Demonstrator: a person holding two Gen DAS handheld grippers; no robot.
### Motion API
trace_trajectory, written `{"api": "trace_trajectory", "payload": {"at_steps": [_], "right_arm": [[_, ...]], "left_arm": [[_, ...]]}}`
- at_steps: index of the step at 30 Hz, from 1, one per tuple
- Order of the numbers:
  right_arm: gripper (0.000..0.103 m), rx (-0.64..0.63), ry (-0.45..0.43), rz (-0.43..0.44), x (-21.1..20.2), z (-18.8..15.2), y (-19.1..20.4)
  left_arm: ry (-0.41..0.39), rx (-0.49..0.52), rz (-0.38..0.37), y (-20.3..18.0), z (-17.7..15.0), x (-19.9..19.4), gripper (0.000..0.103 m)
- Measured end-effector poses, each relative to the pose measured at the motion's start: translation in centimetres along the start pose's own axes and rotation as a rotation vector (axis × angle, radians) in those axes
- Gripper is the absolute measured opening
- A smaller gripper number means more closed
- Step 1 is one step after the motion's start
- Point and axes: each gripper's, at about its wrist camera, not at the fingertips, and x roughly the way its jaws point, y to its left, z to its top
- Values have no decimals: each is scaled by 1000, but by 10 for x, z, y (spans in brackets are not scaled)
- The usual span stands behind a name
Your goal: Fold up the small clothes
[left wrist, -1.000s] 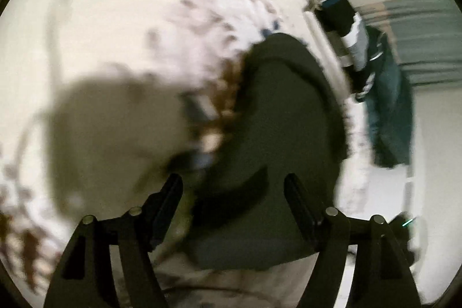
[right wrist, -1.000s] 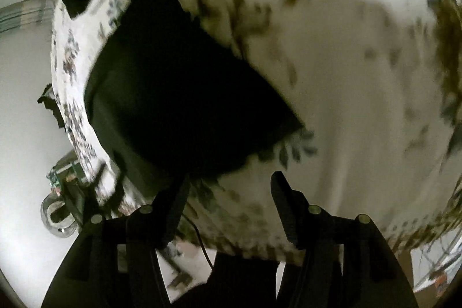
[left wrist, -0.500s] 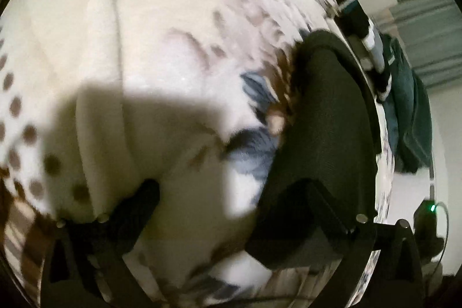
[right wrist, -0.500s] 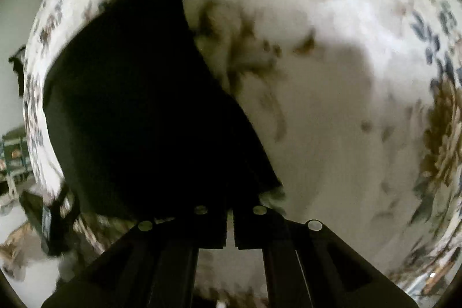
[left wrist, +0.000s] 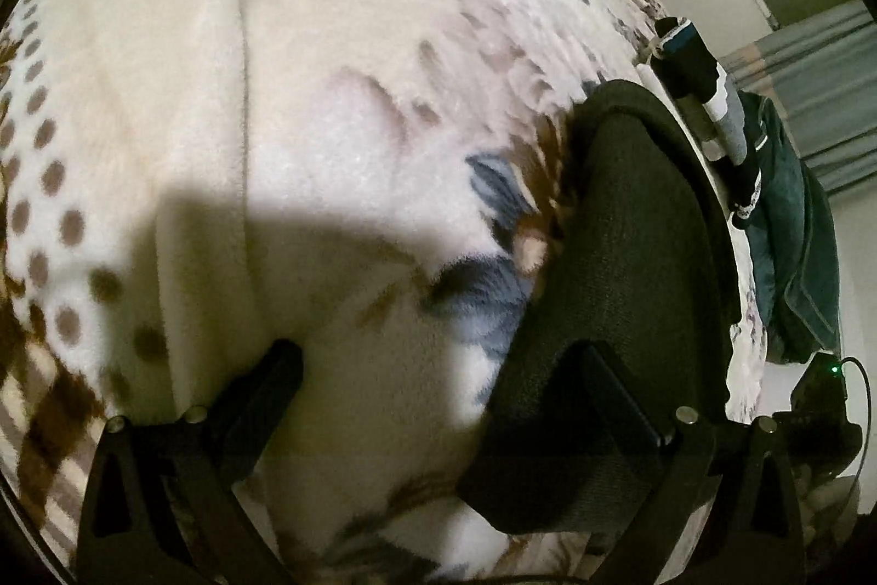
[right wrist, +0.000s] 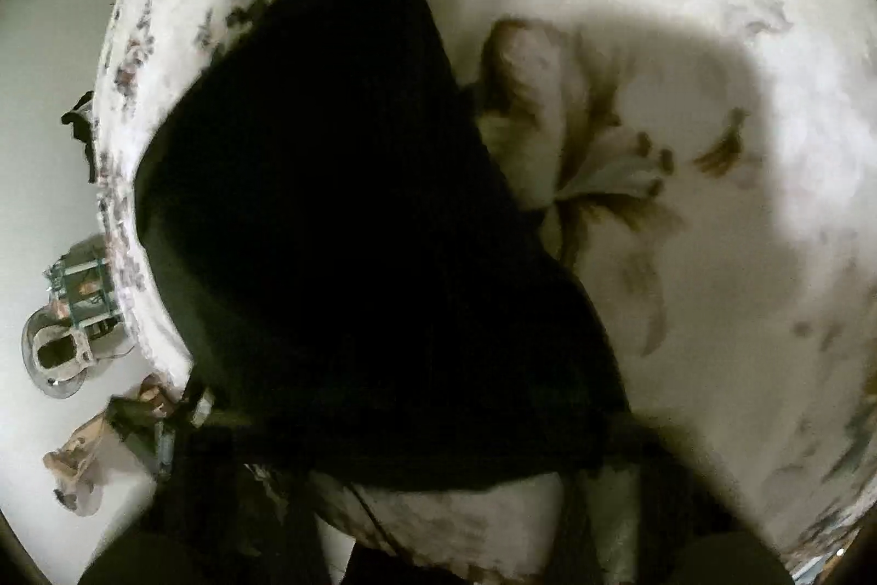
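1. While my left gripper (left wrist: 441, 368) hangs over the floral blanket (left wrist: 329, 91), its fingers stand spread wide and released, with nothing pinched between them.
2. The dark garment (left wrist: 619, 267) lies on the blanket near the bed's edge; my left gripper's right finger (left wrist: 619, 393) sits over its near part.
3. In the right wrist view the same dark garment (right wrist: 351, 223) fills the middle, and its near edge covers my right gripper, so I see no fingertips there.
4. My right gripper reads as clenched tight; whether it pinches cloth I cannot tell.
5. More clothes (left wrist: 767, 179) lie piled at the far edge.
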Motion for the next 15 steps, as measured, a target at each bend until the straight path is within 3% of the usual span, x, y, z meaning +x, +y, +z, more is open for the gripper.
{"api": "trace_trajectory", "payload": {"at_steps": [4,8,10,14,15], "right_arm": [[1,-3,-170,-121,-31,-9,0],[5,-61,-17,-117,-30,4,8],[9,-159,-42,-182,-48,16,38],[52,-384,-66,-152,-72,39,121],[53,-456,-62,-135,-70,43,149]], "left_arm": [[27,-15,-30,1,5,-8,103],[16,-56,-45,2,12,-20,103],[-1,-53,-47,-2,17,-25,103],[-51,-8,-73,-18,29,-29,103],[-51,7,-75,-23,32,-24,103]]}}
